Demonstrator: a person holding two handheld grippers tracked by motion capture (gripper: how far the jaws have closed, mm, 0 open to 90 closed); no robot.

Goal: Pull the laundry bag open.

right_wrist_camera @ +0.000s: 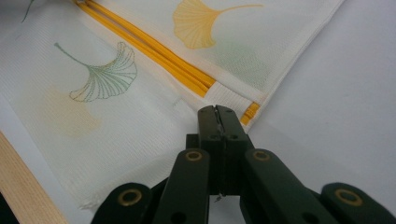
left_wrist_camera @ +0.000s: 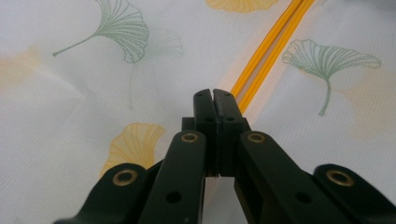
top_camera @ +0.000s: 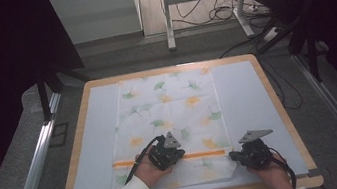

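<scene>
A white mesh bag [top_camera: 168, 125] printed with ginkgo leaves lies flat down the middle of the table [top_camera: 77, 138], its long axis running from the bottom of the high view toward the top. Its orange zipper [top_camera: 200, 154] crosses it the short way, low in the frame. That zipper line is what the next move looks to turn on. The left gripper [top_camera: 165, 156] sits on the bag at about the zipper's middle, and the right gripper [top_camera: 250, 155] rests just off the bag's lower right corner, on the bare grey mat [top_camera: 254, 107]. So the right hand is nearer the zipper's end. In the right gripper view the jaws are pressed together with nothing between them, tips just short of the zipper's end tab [right_wrist_camera: 250, 113], which lies a little ahead and to the right. In the left gripper view the jaws are likewise closed and empty, and the zipper [left_wrist_camera: 268, 56] runs away from their tips toward the upper right of the frame. I cannot make out a slider in any view, so which hand should take it is a guess.
</scene>
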